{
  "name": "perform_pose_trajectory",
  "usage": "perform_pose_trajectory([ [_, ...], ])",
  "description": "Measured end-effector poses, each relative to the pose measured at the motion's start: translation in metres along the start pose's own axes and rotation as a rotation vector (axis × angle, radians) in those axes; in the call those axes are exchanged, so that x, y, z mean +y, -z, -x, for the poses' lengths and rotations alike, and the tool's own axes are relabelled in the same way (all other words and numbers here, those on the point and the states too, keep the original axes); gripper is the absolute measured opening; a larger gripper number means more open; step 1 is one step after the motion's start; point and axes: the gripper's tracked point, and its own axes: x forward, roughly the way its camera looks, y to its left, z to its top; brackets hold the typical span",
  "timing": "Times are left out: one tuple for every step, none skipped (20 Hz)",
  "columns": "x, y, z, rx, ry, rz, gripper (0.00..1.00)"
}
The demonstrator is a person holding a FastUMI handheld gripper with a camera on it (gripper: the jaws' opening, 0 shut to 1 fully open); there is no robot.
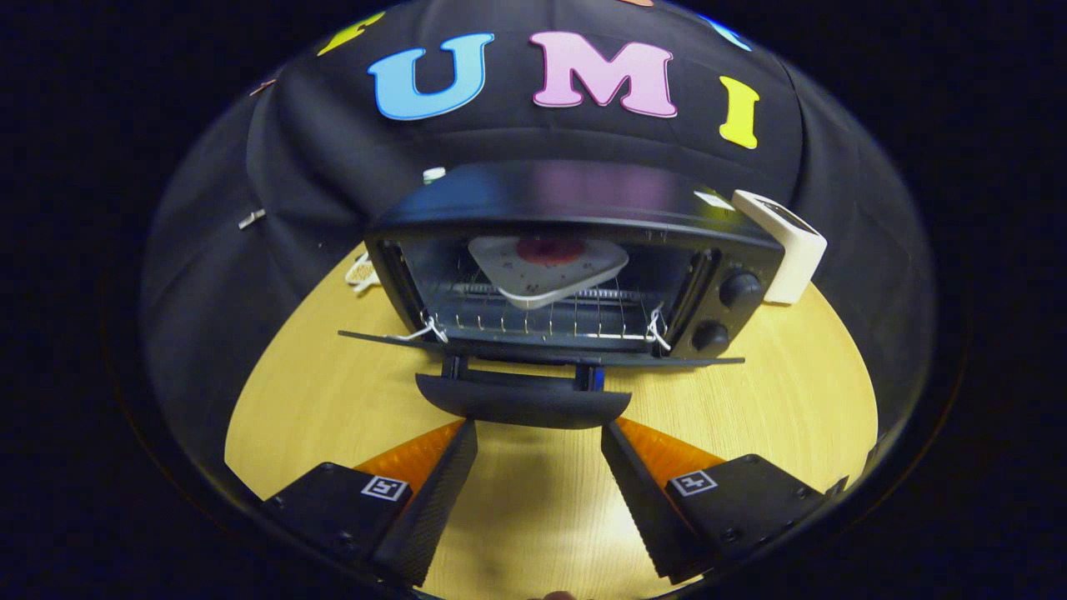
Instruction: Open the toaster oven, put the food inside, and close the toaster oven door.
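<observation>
On the desk [317, 400]: black toaster oven [575, 208], door [542, 354] dropped flat, handle [523, 402] nearest.
Food: red piece [550, 249] on a white plate [546, 271], resting on the oven rack [542, 315].
Jaws: gripper [539, 433] spread apart, holding nothing, tips just short of the handle.
Far right: white box [788, 246] beside the oven.

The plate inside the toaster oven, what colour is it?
White, with dark red food on it. The plate shows best in the gripper view, on the oven rack.

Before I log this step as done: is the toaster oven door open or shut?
Open. The door lies folded down flat, its handle just ahead of the spread, empty fingers, and the plate sits on the rack inside.
</observation>
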Motion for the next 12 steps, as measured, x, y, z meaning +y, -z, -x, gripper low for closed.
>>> perform_pose_trajectory([
  [-0.001,-0.013,-0.001,-0.021,0.008,-0.016,0.98],
  [-0.001,-0.028,0.001,-0.045,0.008,-0.039,0.98],
  [0.000,-0.041,0.005,-0.072,0.004,-0.065,0.98],
  [-0.001,-0.057,0.008,-0.106,0.000,-0.084,0.98],
  [-0.003,-0.073,0.011,-0.143,0.000,-0.094,0.98],
  [-0.009,-0.089,0.016,-0.180,-0.003,-0.102,0.98],
  [-0.015,-0.102,0.024,-0.217,-0.008,-0.107,0.98],
  [-0.023,-0.113,0.035,-0.255,-0.009,-0.110,0.98],
  [-0.033,-0.125,0.045,-0.296,-0.002,-0.115,0.98],
  [-0.046,-0.134,0.054,-0.336,0.002,-0.127,0.98],
  [-0.058,-0.146,0.065,-0.377,0.008,-0.139,0.98],
  [-0.072,-0.157,0.076,-0.418,0.021,-0.146,0.98],
])
